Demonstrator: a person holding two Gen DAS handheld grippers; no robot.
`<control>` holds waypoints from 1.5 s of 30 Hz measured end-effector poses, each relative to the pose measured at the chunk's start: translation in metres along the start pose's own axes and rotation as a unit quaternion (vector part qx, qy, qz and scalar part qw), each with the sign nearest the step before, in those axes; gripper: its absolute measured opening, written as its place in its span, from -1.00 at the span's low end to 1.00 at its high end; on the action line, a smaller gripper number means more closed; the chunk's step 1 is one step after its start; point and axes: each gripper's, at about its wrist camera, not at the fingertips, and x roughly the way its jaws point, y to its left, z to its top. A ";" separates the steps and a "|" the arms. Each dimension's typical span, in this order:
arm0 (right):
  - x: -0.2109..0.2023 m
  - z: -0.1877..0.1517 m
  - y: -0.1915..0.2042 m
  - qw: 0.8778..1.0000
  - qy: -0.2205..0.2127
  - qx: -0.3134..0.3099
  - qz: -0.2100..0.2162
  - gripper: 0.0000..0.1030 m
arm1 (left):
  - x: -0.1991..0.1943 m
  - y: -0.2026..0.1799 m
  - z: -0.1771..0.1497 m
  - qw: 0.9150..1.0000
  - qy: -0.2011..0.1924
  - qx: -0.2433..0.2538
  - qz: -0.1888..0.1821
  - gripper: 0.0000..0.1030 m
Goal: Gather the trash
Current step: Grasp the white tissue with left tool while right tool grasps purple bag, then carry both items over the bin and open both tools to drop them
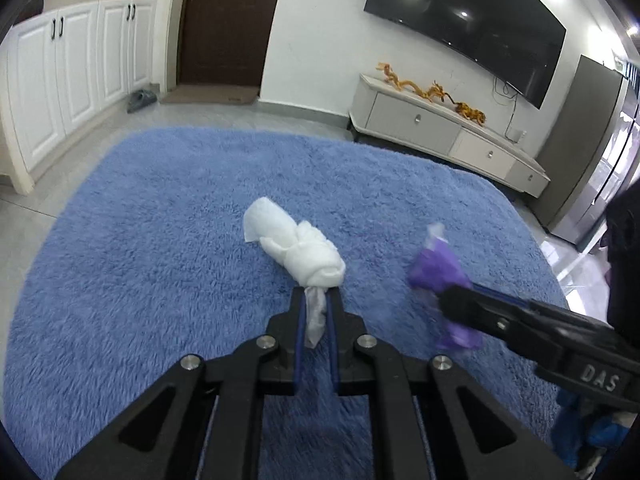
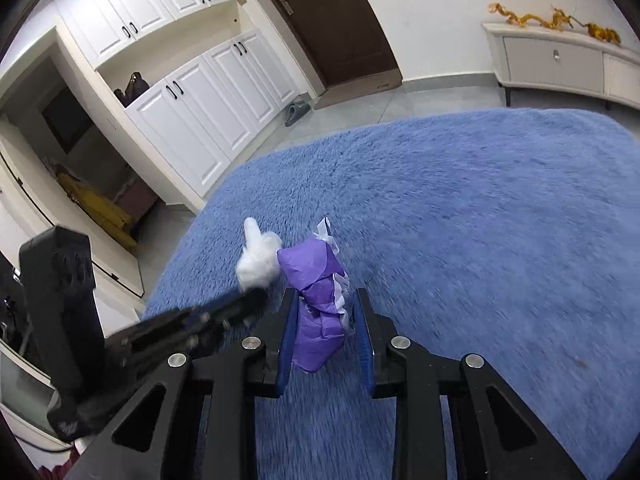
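The left gripper [image 1: 316, 294] stands nearly closed, its jaws pinching the tail of the white tissue wad [image 1: 298, 250]; the wad's bulk projects just beyond the fingertips, above the blue rug [image 1: 160, 220]. The right gripper [image 2: 326, 300] stands partly open around the purple wrapper [image 2: 316, 300], which sits between the pads; whether both pads touch it cannot be told. The two pieces lie near each other.
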 end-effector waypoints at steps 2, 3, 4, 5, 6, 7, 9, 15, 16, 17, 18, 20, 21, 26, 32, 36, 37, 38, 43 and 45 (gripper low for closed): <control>-0.017 -0.009 -0.002 1.000 -0.005 -0.004 -0.006 -0.48 | -0.014 -0.010 -0.006 1.000 -0.009 0.007 0.001 -0.82; -0.026 -0.015 -0.003 1.000 -0.007 -0.005 -0.011 -0.48 | -0.021 -0.017 -0.009 1.000 -0.016 0.016 0.006 -0.83; -0.034 -0.019 -0.005 1.000 -0.009 -0.005 -0.015 -0.48 | -0.027 -0.023 -0.011 0.999 -0.022 0.023 0.009 -0.83; -0.044 -0.026 -0.008 1.000 -0.012 -0.002 -0.021 -0.48 | -0.035 -0.031 -0.015 0.999 -0.028 0.032 0.011 -0.83; -0.052 -0.031 -0.011 1.000 -0.015 0.001 -0.025 -0.48 | -0.041 -0.037 -0.017 0.999 -0.032 0.037 0.011 -0.83; -0.061 -0.036 -0.014 0.999 -0.019 0.005 -0.031 -0.48 | -0.049 -0.045 -0.022 0.998 -0.036 0.044 0.011 -0.83; -0.077 -0.048 -0.019 0.998 -0.026 0.007 -0.049 -0.48 | -0.059 -0.055 -0.027 0.998 -0.041 0.051 0.011 -0.83; -0.126 -0.085 -0.031 0.995 -0.044 0.017 -0.092 -0.48 | -0.085 -0.081 -0.048 0.996 -0.047 0.068 0.019 -0.83; -0.133 -0.091 -0.034 0.994 -0.046 0.019 -0.098 -0.48 | -0.088 -0.084 -0.051 0.996 -0.048 0.072 0.021 -0.83; -0.141 -0.097 -0.036 0.993 -0.048 0.023 -0.103 -0.48 | -0.091 -0.088 -0.054 0.996 -0.049 0.077 0.023 -0.83; -0.147 -0.103 -0.038 0.993 -0.049 0.028 -0.107 -0.48 | -0.094 -0.091 -0.056 0.995 -0.049 0.080 0.024 -0.83; -0.159 -0.113 -0.046 0.991 -0.054 0.040 -0.116 -0.48 | -0.098 -0.097 -0.059 0.995 -0.049 0.086 0.027 -0.83; -0.165 -0.119 -0.052 0.990 -0.056 0.047 -0.120 -0.48 | -0.101 -0.100 -0.060 0.994 -0.050 0.088 0.027 -0.83; -0.185 -0.136 -0.069 0.986 -0.068 0.079 -0.127 -0.48 | -0.117 -0.116 -0.069 0.991 -0.062 0.111 0.034 -0.83; -0.200 -0.151 -0.071 0.985 -0.079 0.085 -0.126 -0.48 | -0.129 -0.133 -0.079 0.989 -0.064 0.127 0.035 -0.83; -0.212 -0.159 -0.071 0.984 -0.089 0.088 -0.126 -0.48 | -0.136 -0.143 -0.084 0.987 -0.067 0.139 0.037 -0.83; -0.215 -0.161 -0.071 0.984 -0.092 0.090 -0.125 -0.48 | -0.138 -0.145 -0.085 0.987 -0.068 0.142 0.037 -0.83; -0.219 -0.163 -0.071 0.983 -0.095 0.093 -0.124 -0.48 | -0.140 -0.149 -0.086 0.986 -0.070 0.145 0.037 -0.83; -0.236 -0.167 -0.071 0.982 -0.110 0.096 -0.122 -0.48 | -0.151 -0.166 -0.092 0.983 -0.080 0.163 0.037 -0.83; -0.243 -0.170 -0.071 0.981 -0.117 0.098 -0.123 -0.48 | -0.155 -0.172 -0.095 0.981 -0.084 0.171 0.036 -0.83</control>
